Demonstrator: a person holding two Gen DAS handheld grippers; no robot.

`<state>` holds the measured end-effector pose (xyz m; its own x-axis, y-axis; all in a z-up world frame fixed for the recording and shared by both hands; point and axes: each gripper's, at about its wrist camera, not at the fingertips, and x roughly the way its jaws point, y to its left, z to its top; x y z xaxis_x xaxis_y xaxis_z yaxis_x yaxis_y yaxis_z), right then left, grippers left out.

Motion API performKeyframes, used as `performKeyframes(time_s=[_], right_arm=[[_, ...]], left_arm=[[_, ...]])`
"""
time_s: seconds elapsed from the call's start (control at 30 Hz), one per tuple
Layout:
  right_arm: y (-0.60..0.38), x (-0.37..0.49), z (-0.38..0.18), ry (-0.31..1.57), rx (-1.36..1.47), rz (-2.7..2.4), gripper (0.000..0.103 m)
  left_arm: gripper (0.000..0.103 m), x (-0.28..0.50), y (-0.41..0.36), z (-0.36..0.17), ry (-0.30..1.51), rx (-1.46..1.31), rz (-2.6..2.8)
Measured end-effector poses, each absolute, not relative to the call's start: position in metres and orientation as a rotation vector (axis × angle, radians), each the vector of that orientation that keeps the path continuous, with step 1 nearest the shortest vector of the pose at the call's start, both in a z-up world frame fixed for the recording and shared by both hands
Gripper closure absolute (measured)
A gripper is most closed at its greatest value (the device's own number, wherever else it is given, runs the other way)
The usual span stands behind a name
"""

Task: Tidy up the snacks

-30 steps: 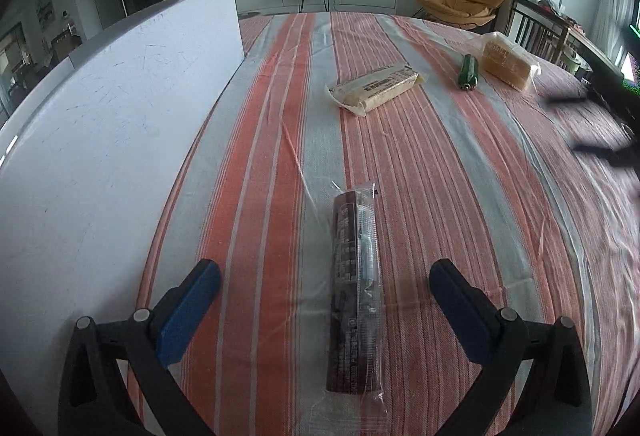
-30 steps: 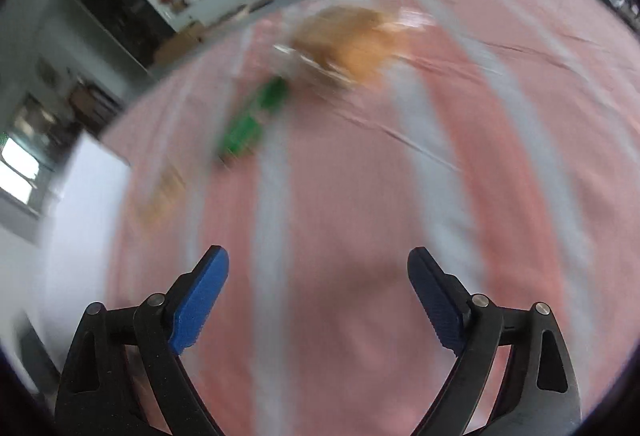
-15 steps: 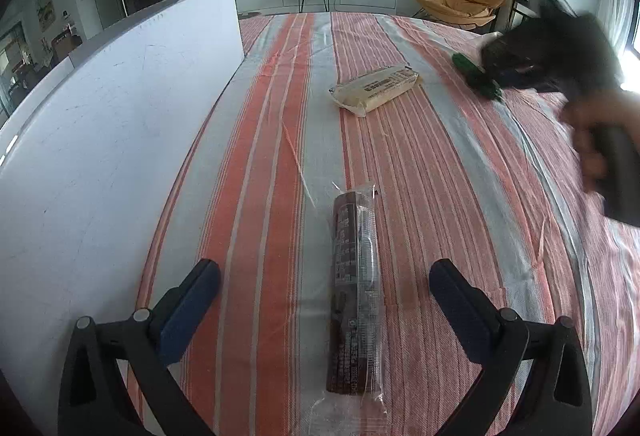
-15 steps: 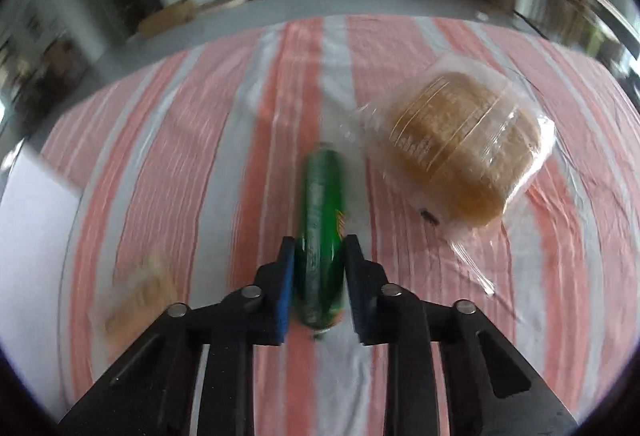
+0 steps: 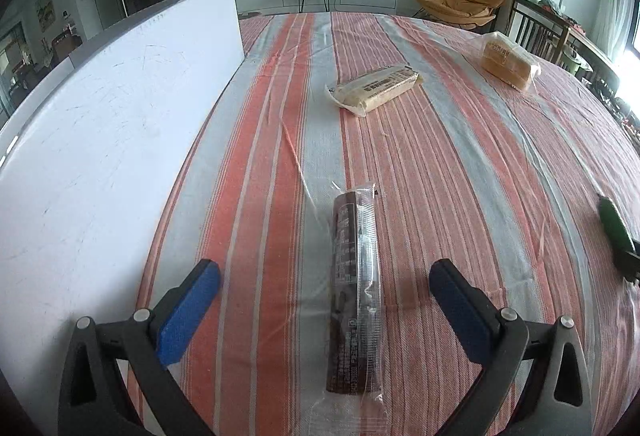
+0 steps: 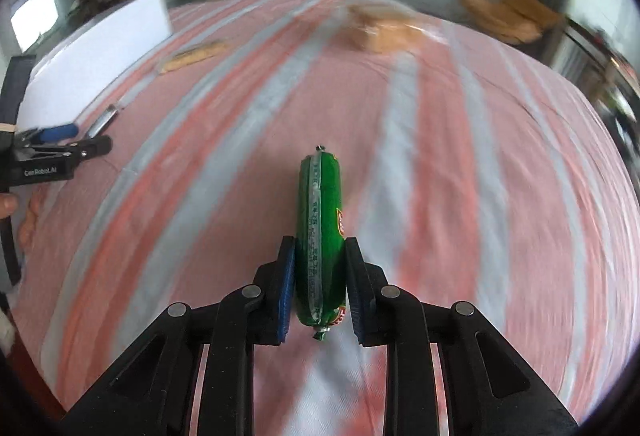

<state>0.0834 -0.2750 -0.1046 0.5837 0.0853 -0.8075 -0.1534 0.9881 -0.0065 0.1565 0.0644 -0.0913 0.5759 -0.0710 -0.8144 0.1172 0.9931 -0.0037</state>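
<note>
My right gripper [image 6: 320, 256] is shut on a green sausage-shaped snack [image 6: 320, 220] and holds it above the striped tablecloth; the snack also shows at the right edge of the left wrist view [image 5: 614, 226]. My left gripper [image 5: 324, 288] is open, its fingers on either side of a long dark brown snack pack [image 5: 354, 288] lying on the cloth. A beige cracker pack [image 5: 378, 88] lies farther off at the centre. A bagged bread loaf [image 5: 506, 62] lies at the far right.
A white board [image 5: 112, 124] lies along the table's left side. The left gripper [image 6: 56, 152] shows at the left of the right wrist view. Chairs [image 5: 536, 32] stand past the table's far right edge.
My right gripper closed on the green snack, lifted it and carried it back toward the near right of the table. The left gripper has stayed put.
</note>
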Motion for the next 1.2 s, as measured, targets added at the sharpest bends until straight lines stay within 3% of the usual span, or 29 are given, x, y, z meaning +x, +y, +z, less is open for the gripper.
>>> performKeyframes(time_s=[0.03, 0.07, 0.13, 0.43, 1.2], right_arm=[[-0.28, 0.088, -0.105, 0.928, -0.071, 0.129, 0.066], [-0.281, 0.089, -0.107, 0.92, -0.065, 0.104, 0.042], [-0.281, 0.092, -0.108, 0.925, -0.051, 0.076, 0.022], [-0.277, 0.102, -0.109, 0.933, -0.031, 0.046, 0.015], [-0.278, 0.101, -0.109, 0.933, -0.031, 0.043, 0.014]], left_arm=[[0.0, 0.157, 0.065, -0.091, 0.951, 0.052, -0.11], [0.0, 0.157, 0.065, -0.091, 0.951, 0.052, -0.111], [0.0, 0.157, 0.065, -0.092, 0.951, 0.052, -0.111], [0.0, 0.156, 0.066, -0.091, 0.95, 0.051, -0.111], [0.0, 0.156, 0.066, -0.092, 0.95, 0.051, -0.111]])
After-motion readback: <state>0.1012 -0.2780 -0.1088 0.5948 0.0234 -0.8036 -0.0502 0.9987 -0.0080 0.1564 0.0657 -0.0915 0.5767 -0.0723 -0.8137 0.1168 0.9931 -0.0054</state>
